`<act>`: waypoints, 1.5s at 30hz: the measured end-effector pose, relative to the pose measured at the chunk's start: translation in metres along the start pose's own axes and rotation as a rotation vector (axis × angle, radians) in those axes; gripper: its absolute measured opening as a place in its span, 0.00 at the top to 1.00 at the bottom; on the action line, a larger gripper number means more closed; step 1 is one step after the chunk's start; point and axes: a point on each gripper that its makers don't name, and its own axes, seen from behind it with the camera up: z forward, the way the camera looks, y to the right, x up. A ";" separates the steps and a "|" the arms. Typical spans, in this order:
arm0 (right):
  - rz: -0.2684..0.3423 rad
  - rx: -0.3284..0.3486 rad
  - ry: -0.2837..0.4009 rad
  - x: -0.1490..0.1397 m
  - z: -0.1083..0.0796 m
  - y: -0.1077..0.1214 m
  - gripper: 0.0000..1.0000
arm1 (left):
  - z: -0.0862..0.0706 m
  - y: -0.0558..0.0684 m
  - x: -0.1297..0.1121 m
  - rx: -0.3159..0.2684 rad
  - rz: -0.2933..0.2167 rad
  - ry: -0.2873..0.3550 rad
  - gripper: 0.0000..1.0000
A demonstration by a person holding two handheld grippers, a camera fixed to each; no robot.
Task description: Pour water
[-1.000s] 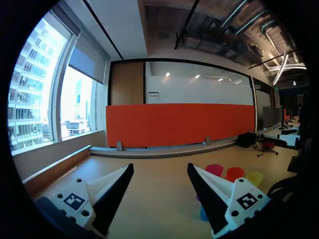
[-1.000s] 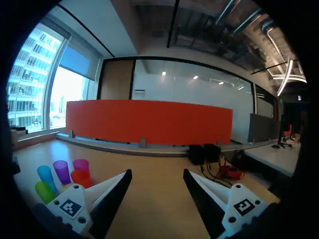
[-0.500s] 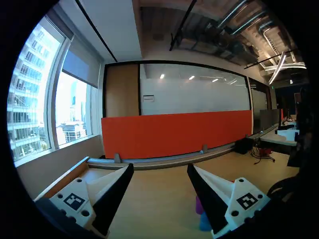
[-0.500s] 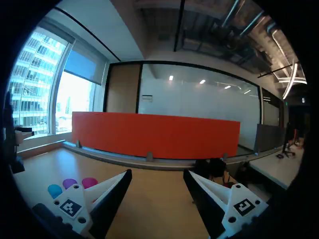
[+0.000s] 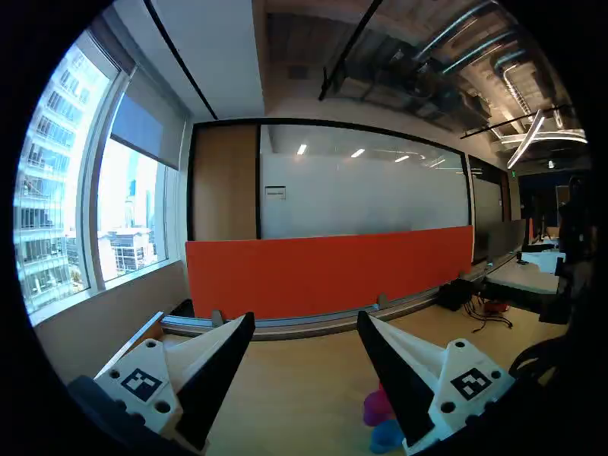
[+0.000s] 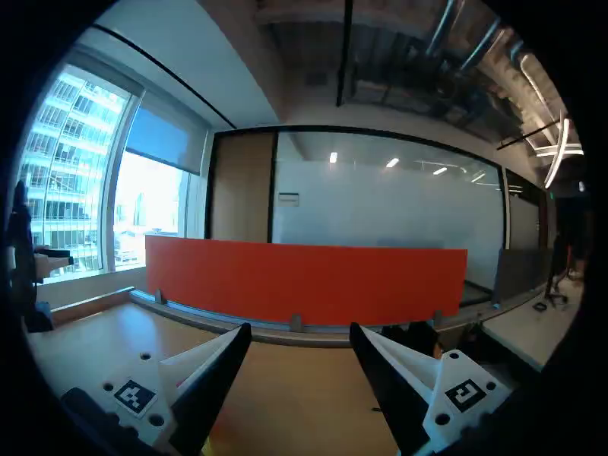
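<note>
My left gripper (image 5: 302,319) is open, with nothing between its white-and-black fingers, and it hovers over the wooden table (image 5: 304,380). A purple cup (image 5: 375,407) and a blue cup (image 5: 386,436) peek out low beside its right finger (image 5: 410,372), which partly hides them. My right gripper (image 6: 299,328) is also open and empty above the same table (image 6: 304,395). At the far left edge of the right gripper view stands a dark and white device (image 6: 30,266) that may be the other gripper.
An orange divider panel (image 5: 327,270) runs along the table's far edge, also seen as the orange panel (image 6: 304,281). Large windows (image 5: 68,205) line the left wall. Black boxes and cables (image 5: 475,300) lie at the far right, near other desks (image 5: 532,273).
Both views have tilted upward. The cups dropped out of the right gripper view. In the left gripper view the pink, orange and yellow cups are gone; purple and blue remain at the bottom.
</note>
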 end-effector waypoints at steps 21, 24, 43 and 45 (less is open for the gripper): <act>0.032 0.341 -0.003 0.013 -0.018 -0.071 0.00 | 0.000 0.038 0.008 -0.230 0.028 -0.027 0.00; 0.027 0.401 0.001 0.019 -0.024 -0.086 0.00 | 0.001 0.047 0.007 -0.260 0.027 -0.032 0.00; -0.056 0.617 -0.042 0.012 -0.042 -0.143 0.00 | 0.001 0.072 -0.009 -0.380 0.072 -0.075 0.00; -0.065 0.635 -0.050 0.010 -0.043 -0.147 0.00 | 0.001 0.072 -0.013 -0.387 0.067 -0.083 0.00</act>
